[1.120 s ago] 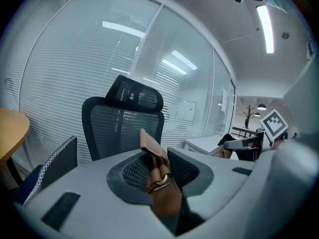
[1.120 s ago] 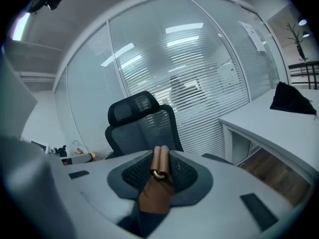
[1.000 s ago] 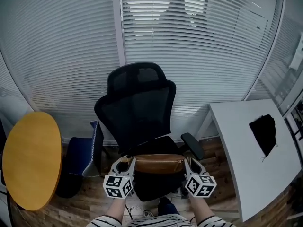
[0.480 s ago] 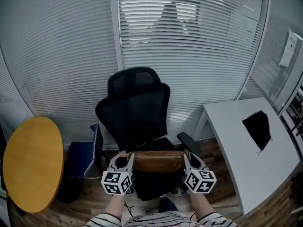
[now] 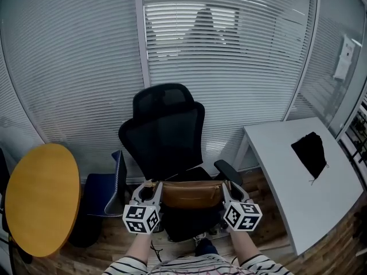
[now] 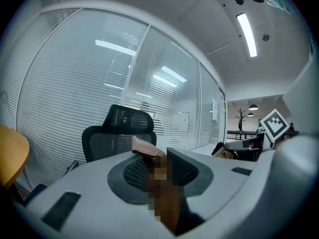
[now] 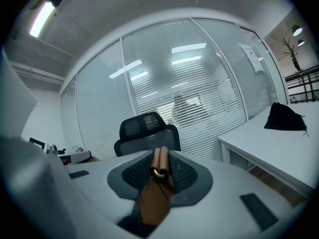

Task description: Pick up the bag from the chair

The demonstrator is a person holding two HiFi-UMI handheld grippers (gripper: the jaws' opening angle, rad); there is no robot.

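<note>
Head view: the brown bag (image 5: 192, 193) lies crosswise in front of the chair (image 5: 166, 130) back, above the seat's front edge, its long axis running from the left gripper (image 5: 150, 189) to the right gripper (image 5: 228, 189). Each gripper holds one end, so neither hand is nearer. Whether the bag's underside is clear of the seat cannot be told. The white desk (image 5: 287, 176) stands to the right of the chair. Left gripper view: the jaws are closed on the bag's left end, a tan tab (image 6: 144, 146) standing up between them, with the chair beyond. Right gripper view: the jaws are pressed together on the bag's right end, where a folded strap with a metal ring (image 7: 159, 164) shows between them. Compared with one second ago, both grips are unchanged and the bag sits slightly higher against the chair. The head camera has also shifted, so any lift is judged small.
</note>
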